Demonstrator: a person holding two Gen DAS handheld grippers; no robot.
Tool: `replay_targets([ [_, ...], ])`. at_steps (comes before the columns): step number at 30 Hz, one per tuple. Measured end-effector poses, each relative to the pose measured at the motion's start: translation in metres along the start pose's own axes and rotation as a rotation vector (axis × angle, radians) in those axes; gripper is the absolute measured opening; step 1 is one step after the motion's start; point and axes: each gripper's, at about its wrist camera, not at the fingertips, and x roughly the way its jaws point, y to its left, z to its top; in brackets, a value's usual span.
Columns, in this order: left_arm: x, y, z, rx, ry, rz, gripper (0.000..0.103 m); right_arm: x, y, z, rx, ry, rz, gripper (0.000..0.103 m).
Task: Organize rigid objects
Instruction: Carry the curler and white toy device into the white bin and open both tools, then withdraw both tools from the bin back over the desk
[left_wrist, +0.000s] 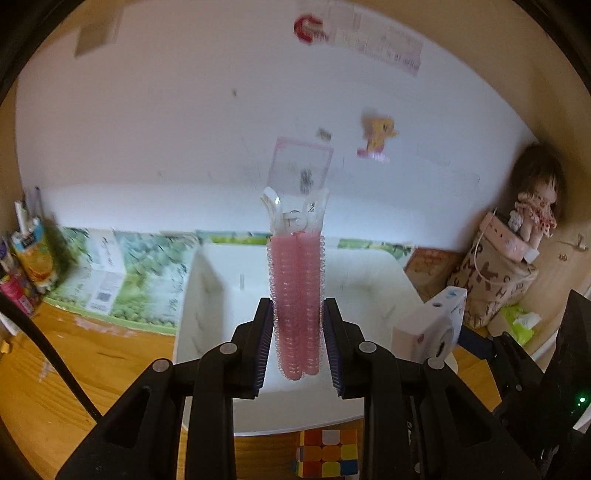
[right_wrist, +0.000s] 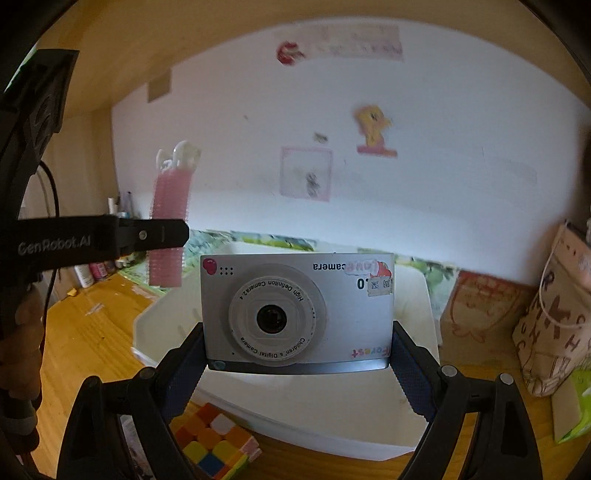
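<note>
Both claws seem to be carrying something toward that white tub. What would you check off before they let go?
1. Left gripper clamped on the pink hair roller clip: ok, pads press both sides.
2. Right gripper holding the toy camera: ok, gripped by its two short ends, upside down.
3. White bin below both items: ok, its open top lies under them.
4. Room inside the bin: cannot tell, its floor is mostly hidden.
5. Grippers clear of each other: ok, a gap shows in the right wrist view.
6. Rubik's cube out of the way: ok, it sits on the table outside the bin.

Soft daylight, motion-blurred background, fisheye edges dark, warped.
</note>
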Motion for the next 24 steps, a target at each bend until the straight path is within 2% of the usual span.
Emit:
replay_targets([
  [2, 0.012, 0.003, -0.002, -0.009, 0.040, -0.001, 0.030, 0.006, -0.002, -0.002, 0.016, 0.024, -0.007, 0.092],
  [7, 0.026, 0.011, -0.003, -0.034, 0.077, 0.001, 0.032, 0.017, -0.004, -0.004, 0.030, 0.068, -0.035, 0.092],
  [10, 0.028, 0.016, -0.003, -0.052, 0.087, 0.008, 0.043, 0.020, -0.005, -0.005, 0.050, 0.105, -0.060, 0.092],
  [12, 0.025, 0.017, -0.001, -0.054, 0.085, 0.001, 0.061, 0.016, -0.007, -0.003, 0.068, 0.093, -0.093, 0.093],
  [14, 0.020, 0.017, 0.001, -0.054, 0.075, -0.002, 0.072, 0.009, -0.009, 0.000, 0.076, 0.074, -0.120, 0.094],
  [17, 0.009, 0.018, 0.006, -0.053, 0.050, 0.005, 0.081, 0.000, -0.008, 0.004, 0.072, 0.066, -0.153, 0.096],
  [24, -0.026, 0.012, 0.011, -0.024, -0.015, 0.004, 0.081, -0.043, 0.000, 0.016, 0.087, -0.026, -0.219, 0.100],
])
